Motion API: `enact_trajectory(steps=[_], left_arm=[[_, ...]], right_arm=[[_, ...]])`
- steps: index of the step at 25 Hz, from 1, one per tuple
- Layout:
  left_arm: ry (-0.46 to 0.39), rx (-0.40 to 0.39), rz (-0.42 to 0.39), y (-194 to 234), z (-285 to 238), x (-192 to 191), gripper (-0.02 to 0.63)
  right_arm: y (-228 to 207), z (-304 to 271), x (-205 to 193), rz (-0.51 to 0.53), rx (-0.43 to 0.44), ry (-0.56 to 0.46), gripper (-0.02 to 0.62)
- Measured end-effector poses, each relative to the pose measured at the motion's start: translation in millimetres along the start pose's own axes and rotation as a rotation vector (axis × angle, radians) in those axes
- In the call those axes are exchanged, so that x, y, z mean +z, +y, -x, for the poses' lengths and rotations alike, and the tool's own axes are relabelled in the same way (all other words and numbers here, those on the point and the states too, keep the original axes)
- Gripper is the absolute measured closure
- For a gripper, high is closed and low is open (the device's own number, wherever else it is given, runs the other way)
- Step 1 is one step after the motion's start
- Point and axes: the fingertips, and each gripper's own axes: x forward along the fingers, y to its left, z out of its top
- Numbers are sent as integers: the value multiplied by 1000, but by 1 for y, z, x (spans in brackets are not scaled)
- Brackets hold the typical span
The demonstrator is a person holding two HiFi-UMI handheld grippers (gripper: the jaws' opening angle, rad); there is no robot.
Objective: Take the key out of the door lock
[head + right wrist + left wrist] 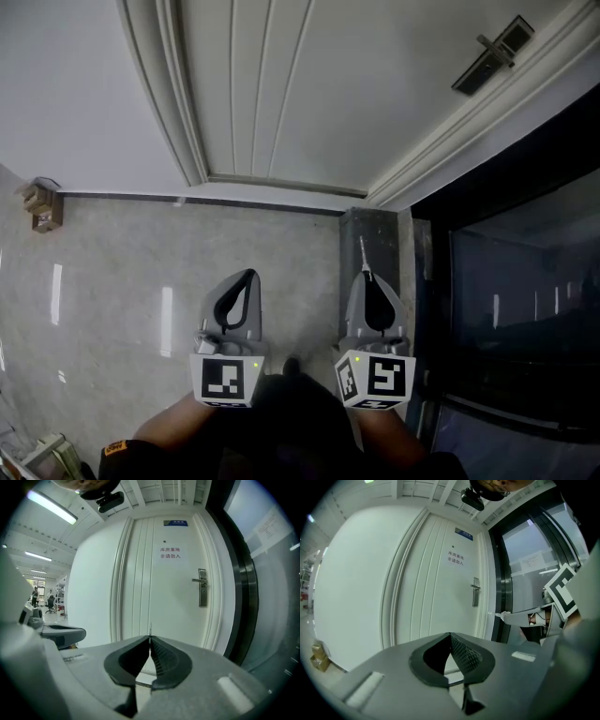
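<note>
**Key clear of lock, clamped in right gripper**

The right gripper [150,638] has its jaws closed on the key [150,630]. A thin metal sliver of it pokes out past the tips. The lock plate with handle [202,588] sits far off at the right edge of the white door [173,602], well apart from the key. The left gripper [450,635] has its jaws together with nothing between them. Both grippers are side by side, near the person, over the grey floor [122,272].

Door [281,84]: smooth white paint. Floor [122,281]: glossy grey stone. Lock plate [202,588], 3 o'clock: dull grey metal. Key [363,255]: pale metal.
</note>
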Motion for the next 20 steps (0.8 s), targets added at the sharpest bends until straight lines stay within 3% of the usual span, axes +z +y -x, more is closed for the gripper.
enact_trajectory(steps=[10,20], left_arm=[[-10,32,-35,-96,63,-24,588],[-23,79,-79,-189,133,-28,588]], right_arm=[[-38,101,-45,-20,72,-13,595],[-84,195,-58,-69,117,-77,595]])
